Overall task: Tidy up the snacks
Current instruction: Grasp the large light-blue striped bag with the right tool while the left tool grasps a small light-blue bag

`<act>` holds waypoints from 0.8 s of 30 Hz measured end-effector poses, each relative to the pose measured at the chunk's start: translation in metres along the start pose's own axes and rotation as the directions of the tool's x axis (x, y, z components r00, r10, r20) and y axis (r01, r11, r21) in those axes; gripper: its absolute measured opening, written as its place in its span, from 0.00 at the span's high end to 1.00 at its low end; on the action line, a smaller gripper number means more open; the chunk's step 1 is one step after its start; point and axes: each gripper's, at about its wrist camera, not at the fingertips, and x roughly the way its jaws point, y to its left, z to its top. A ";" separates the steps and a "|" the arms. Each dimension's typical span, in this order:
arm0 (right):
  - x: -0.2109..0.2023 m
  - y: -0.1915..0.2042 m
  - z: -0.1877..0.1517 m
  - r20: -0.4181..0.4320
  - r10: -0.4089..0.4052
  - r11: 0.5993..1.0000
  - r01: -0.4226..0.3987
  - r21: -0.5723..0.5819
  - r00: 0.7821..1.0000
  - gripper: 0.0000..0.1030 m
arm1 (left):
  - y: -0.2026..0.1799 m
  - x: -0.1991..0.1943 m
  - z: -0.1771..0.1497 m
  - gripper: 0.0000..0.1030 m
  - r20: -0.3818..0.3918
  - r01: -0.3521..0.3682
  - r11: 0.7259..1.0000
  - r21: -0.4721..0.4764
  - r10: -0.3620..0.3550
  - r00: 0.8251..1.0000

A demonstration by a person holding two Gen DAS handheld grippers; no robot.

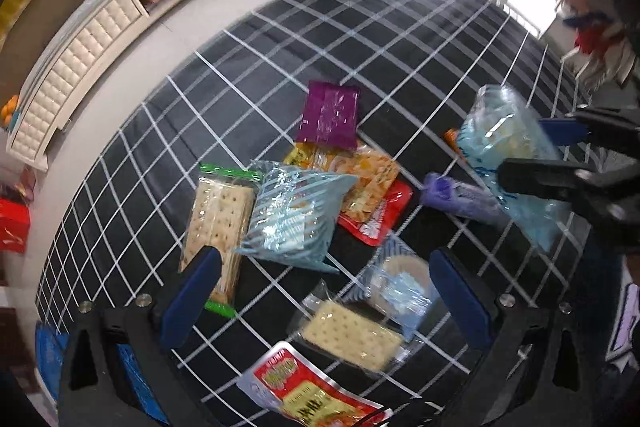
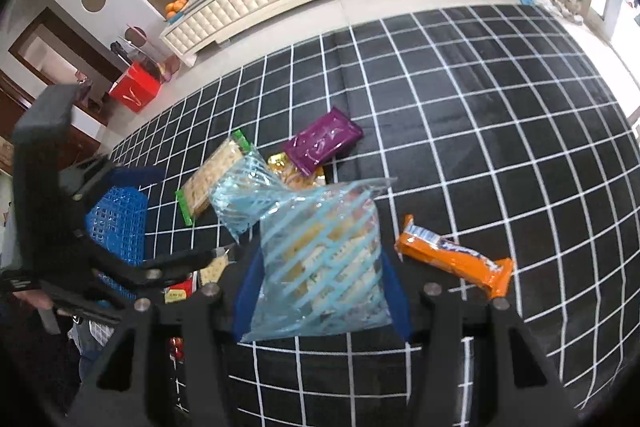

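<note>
Right hand-held gripper [image 2: 320, 291]: clamped on a clear bag with pale-blue stripes, crackers inside [image 2: 320, 251]. Held by its lower edge, lifted off the black white-grid mat [image 2: 500, 115], presumably for transfer to the blue plastic lattice basket [image 2: 116, 227] at near left.

Left hand-held gripper [image 1: 324, 299]: wide apart, empty, hovering over the near part of the pile above a clear-wrapped single cracker pack [image 1: 352, 335]. Likely lining up the next pick.

Remaining on mat: second blue-striped clear bag [image 1: 292, 215] overlapping a green-ended clear cracker sleeve [image 1: 218, 223]; purple foil packet [image 1: 330, 115] at far end, leaning on a yellow-orange snack pouch [image 1: 360, 175]; orange wrapped bar [image 2: 456, 261] alone at right, well apart from the pile.

Sorting judged early: most snacks not yet in the basket.
</note>
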 end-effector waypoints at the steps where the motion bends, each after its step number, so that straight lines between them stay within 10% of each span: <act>1: 0.004 0.000 0.000 -0.006 0.002 1.000 -0.002 0.002 1.000 0.42 | 0.000 0.005 0.001 0.06 -0.016 -0.001 1.000 0.014 0.002 1.000; 24: 0.030 -0.017 -0.004 -0.054 0.023 0.999 -0.021 0.032 0.998 0.42 | 0.024 0.081 0.013 0.47 -0.123 -0.040 0.999 -0.003 0.040 0.992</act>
